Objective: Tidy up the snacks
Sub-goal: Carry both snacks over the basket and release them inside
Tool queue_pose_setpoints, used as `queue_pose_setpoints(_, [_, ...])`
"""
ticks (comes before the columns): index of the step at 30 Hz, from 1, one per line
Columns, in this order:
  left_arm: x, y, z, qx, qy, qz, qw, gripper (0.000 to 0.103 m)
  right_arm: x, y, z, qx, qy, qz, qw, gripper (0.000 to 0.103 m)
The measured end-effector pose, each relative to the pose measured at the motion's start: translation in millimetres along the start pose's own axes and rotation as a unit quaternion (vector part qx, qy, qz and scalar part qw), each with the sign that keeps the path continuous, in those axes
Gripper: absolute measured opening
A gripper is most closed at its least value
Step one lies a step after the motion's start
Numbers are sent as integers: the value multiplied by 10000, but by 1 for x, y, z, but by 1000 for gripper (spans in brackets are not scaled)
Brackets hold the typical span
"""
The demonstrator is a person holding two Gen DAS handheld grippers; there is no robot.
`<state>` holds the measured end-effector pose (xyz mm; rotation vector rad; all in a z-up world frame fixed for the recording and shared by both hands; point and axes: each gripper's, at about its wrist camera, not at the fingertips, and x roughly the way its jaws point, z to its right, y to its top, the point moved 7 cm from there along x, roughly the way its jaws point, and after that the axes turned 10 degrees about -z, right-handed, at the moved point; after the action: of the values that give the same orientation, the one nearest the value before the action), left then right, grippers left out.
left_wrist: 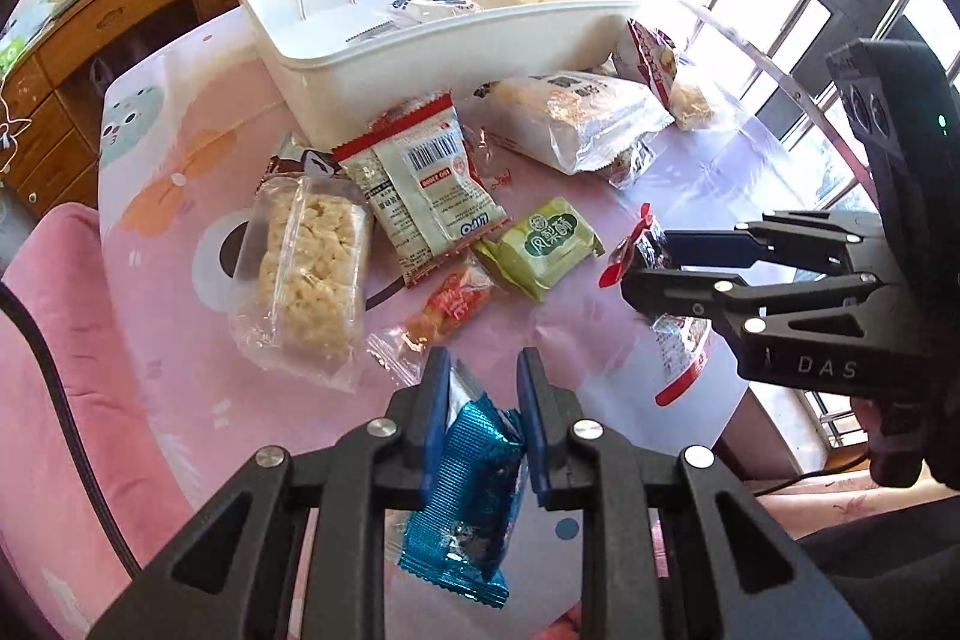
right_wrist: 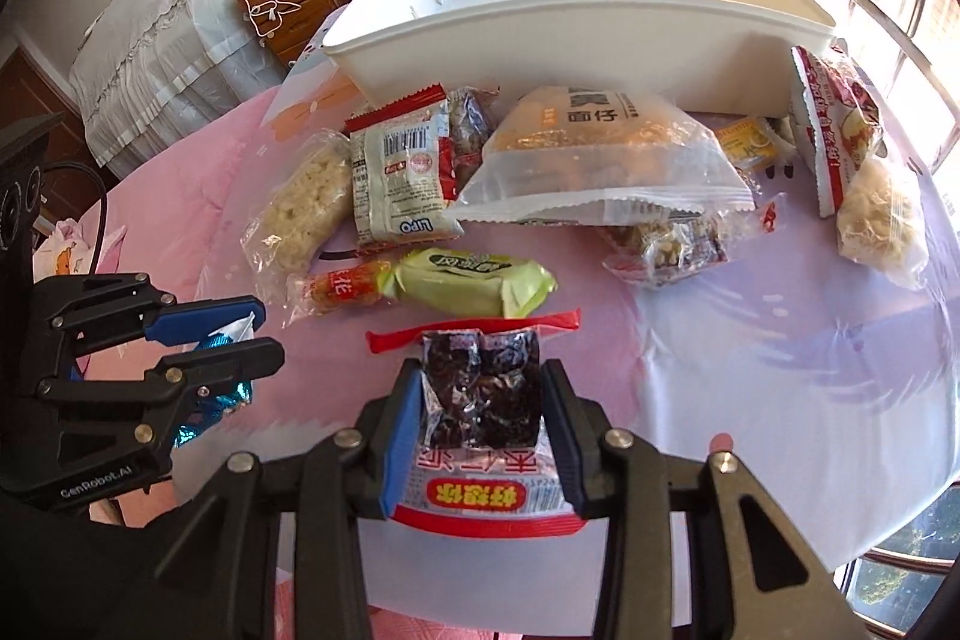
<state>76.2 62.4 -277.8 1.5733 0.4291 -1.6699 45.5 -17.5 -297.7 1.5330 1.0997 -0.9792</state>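
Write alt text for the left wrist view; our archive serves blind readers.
The left gripper pinches a blue foil snack packet above a pink table strewn with snacks, before a white plastic bin. At right, the right gripper holds a red-edged packet.

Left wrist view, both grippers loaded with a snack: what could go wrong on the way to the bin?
1. The left gripper pinches the blue foil packet near its top edge; most of it hangs below, so it could slip out.
2. The right gripper holds the red-edged dark snack pack by slick film; it may slide.
3. The white bin has a raised front wall, and loose snacks crowd against it; a low carry could snag.
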Motion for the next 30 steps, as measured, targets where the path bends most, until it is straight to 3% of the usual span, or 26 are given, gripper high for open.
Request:
queue_pose_setpoints(12, [-72, 35, 14, -147, -358, 496, 9980, 21, -64, 14, -9, 38, 225, 495, 9985, 39])
queue_pose_setpoints(20, [-101, 76, 24, -371, -363, 745, 9959, 21, -92, 55, -4, -226, 387, 668, 9968, 40])
queue_pose_setpoints(30, [-114, 137, 17, -1053, -57, 1121, 9881, 21, -114, 118, 42, -567, 451, 722, 9948, 40])
